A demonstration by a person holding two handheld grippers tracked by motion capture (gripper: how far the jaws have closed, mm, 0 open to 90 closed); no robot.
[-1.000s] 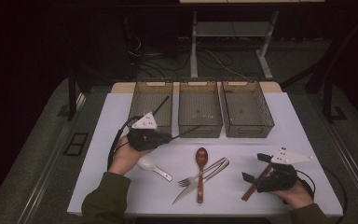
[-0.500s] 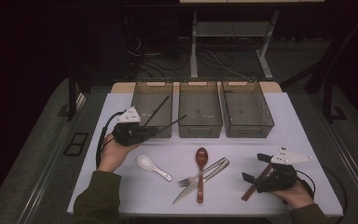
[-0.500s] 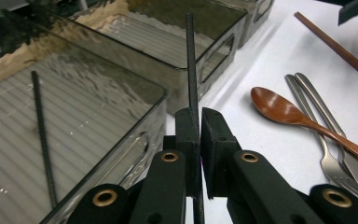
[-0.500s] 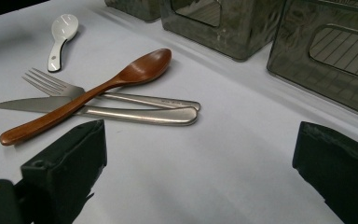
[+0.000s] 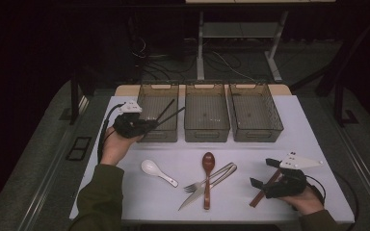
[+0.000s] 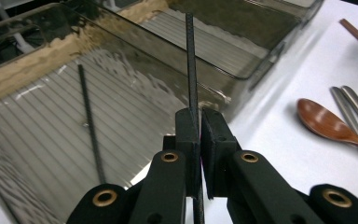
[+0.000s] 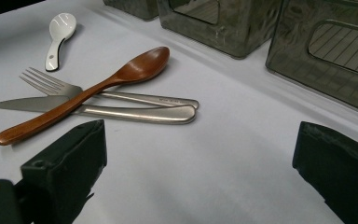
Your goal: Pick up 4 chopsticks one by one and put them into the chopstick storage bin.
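Note:
My left gripper [image 5: 148, 124] [image 6: 199, 119] is shut on a thin black chopstick [image 5: 173, 115] [image 6: 189, 56], which reaches out over the left bin [image 5: 157, 136]. A second black chopstick [image 5: 167, 108] [image 6: 89, 122] rests inside that bin. Near the table's front right, my right gripper [image 5: 262, 172] [image 7: 203, 133] stands open with only bare table between its jaws. A pair of reddish-brown chopsticks [image 5: 261, 193] lies under it. A wooden spoon [image 5: 207, 166] [image 7: 121, 74], a fork [image 5: 195, 185] [image 7: 46, 81] and a knife [image 5: 189, 200] [image 7: 18, 103] lie crossed at the front middle.
Three smoky plastic bins stand in a row at the back: the left one, the middle bin [image 5: 207, 135] and the right bin [image 5: 260, 135]. A white ceramic spoon [image 5: 155, 170] [image 7: 60, 32] lies at the front left of the white table [image 5: 308, 139].
My left gripper has moved left and away from the white spoon toward the left bin, carrying the black chopstick. The right gripper has kept still.

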